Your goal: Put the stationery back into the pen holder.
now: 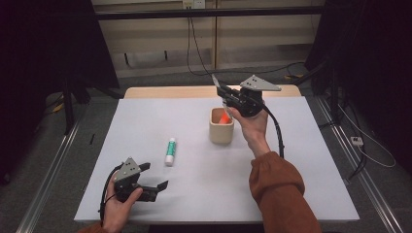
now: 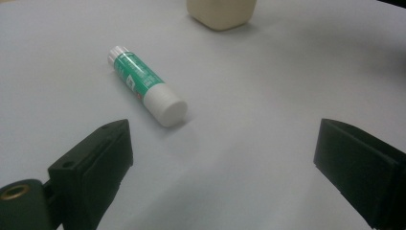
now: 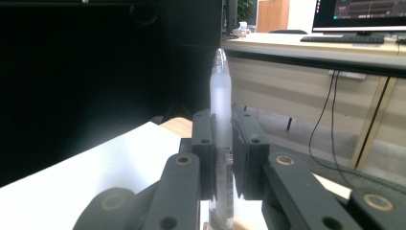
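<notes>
Poised wide open, left claw (image 1: 154,177) waits near glue stick (image 1: 170,151); right claw (image 1: 221,92) pinches pen (image 3: 221,139) above beige cup (image 1: 221,127).

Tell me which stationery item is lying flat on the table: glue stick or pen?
The glue stick lies on its side on the white table; the pen is clamped upright in the right gripper.

We seem to be in an office lab: a monitor (image 3: 359,12) on a desk (image 3: 306,45), cables (image 1: 197,46), metal floor rails (image 1: 46,174).
</notes>
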{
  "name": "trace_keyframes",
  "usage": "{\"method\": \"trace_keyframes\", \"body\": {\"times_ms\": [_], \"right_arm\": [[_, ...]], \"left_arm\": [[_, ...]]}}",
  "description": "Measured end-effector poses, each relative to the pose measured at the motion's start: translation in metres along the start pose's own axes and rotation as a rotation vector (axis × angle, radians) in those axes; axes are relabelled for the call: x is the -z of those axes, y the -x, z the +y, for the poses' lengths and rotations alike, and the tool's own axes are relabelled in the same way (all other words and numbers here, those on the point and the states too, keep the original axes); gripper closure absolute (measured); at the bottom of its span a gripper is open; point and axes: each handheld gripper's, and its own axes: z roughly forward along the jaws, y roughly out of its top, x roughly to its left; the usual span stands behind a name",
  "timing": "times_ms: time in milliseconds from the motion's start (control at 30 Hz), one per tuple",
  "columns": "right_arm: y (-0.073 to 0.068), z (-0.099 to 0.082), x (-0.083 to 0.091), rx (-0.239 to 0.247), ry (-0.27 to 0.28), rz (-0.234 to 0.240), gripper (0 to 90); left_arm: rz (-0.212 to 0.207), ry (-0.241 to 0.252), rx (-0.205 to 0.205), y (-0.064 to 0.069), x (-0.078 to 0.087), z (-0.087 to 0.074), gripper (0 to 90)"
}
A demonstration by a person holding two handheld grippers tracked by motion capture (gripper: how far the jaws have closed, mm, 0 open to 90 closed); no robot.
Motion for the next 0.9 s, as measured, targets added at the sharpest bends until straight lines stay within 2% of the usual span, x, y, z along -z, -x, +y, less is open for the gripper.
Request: {"method": "trace_keyframes", "body": {"times_ms": [167,367,600,900], "right_arm": [[0.001,-0.005,-0.008,-0.013,0.004,-0.012,80.9],[0.011,-0.009,-0.013,-0.027,0.001,-0.029,80.8],[0.017,-0.015,-0.017,-0.035,-0.021,-0.045,80.8],[0.021,-0.024,-0.020,-0.044,-0.025,-0.039,80.7]], "left_arm": [[-0.004,0.002,-0.002,0.000,0.000,0.000,6.0],[-0.004,0.003,-0.003,0.000,0.000,0.000,6.1],[-0.004,0.003,-0.007,0.000,0.000,0.000,6.0],[-0.005,0.002,-0.004,0.000,0.000,0.000,6.1]]}}
